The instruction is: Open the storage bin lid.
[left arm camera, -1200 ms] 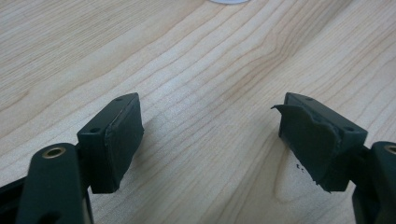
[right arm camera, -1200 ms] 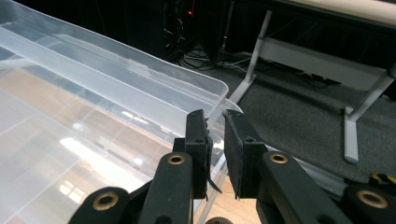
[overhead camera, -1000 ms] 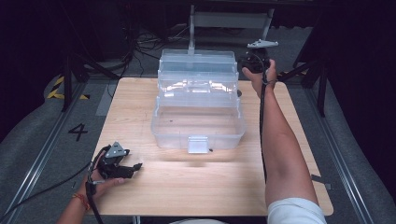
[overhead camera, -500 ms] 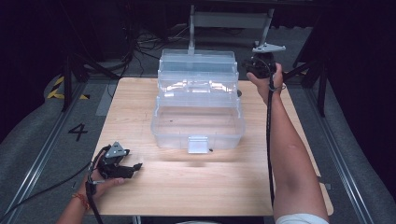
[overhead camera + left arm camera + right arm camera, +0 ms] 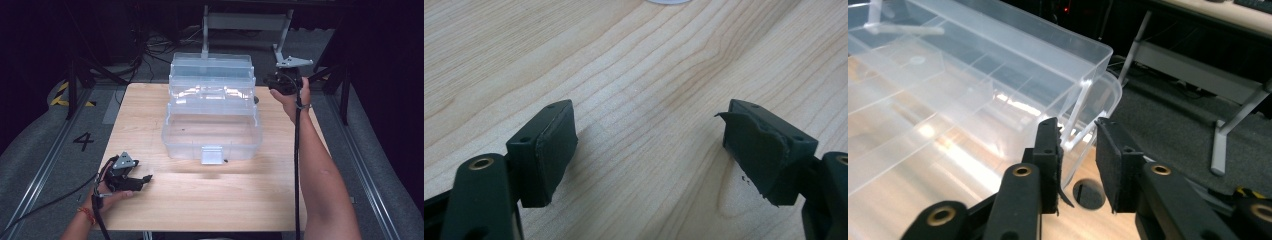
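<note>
Two jaws of the right gripper (image 5: pixel 1078 150) have just been parting, narrowly, off the clear toolbox's (image 5: pixel 212 117) hinge arm (image 5: pixel 1077 122) between them; release seems underway; left gripper (image 5: pixel 651 150) rests wide, empty.

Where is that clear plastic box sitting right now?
In the high view, the clear plastic tiered box stands opened at the far middle of the wooden table, its right rear corner beside the right gripper.

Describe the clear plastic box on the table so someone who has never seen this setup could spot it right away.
Start at the light wooden table. On its far half stands a clear plastic tackle box, opened out with stepped trays rising toward the back. It is the one see-through thing there, with a small latch on its front wall.
</note>
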